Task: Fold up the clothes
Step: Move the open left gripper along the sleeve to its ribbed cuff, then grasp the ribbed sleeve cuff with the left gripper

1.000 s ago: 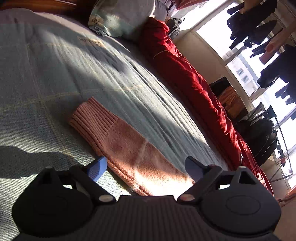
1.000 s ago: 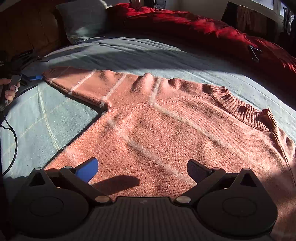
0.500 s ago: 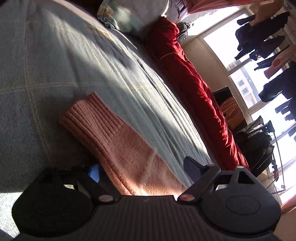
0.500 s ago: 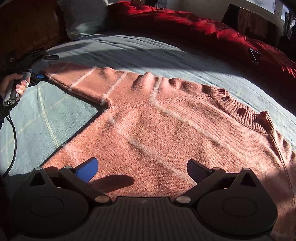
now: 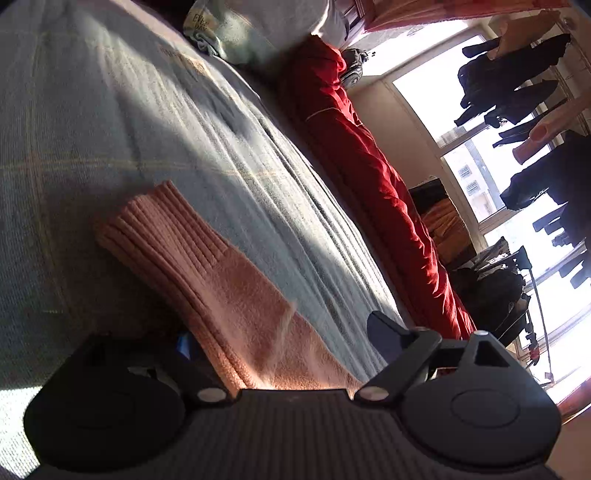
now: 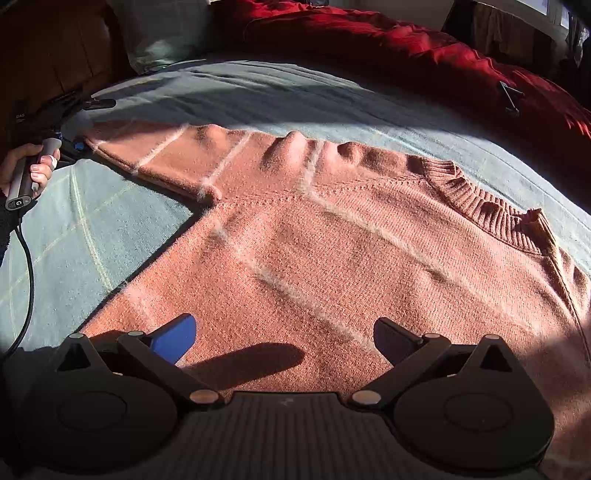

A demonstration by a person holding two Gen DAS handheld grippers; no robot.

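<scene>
Sweater: your pink sweater (image 6: 332,251) lies flat and unfolded on the bed (image 6: 258,88).
Left gripper (image 5: 284,339): wide open astride the sleeve cuff (image 5: 166,229), nothing clamped.
Right gripper (image 6: 284,336): open over the body, empty.
Left: every fold.

Printed in dark letters on the pale pillow (image 5: 236,33) at the head of the bed, left wrist view: "EVER" above "DAY", partly cut by a fold. White "DAS" on a black part (image 6: 22,118) at the left edge of the right wrist view, smaller print beneath too small to read. A white circled "G" on the end of the grey handle (image 6: 20,201) held in the hand (image 6: 26,166). Faint orange lettering on the bedspread (image 5: 184,62), unreadable.
</scene>
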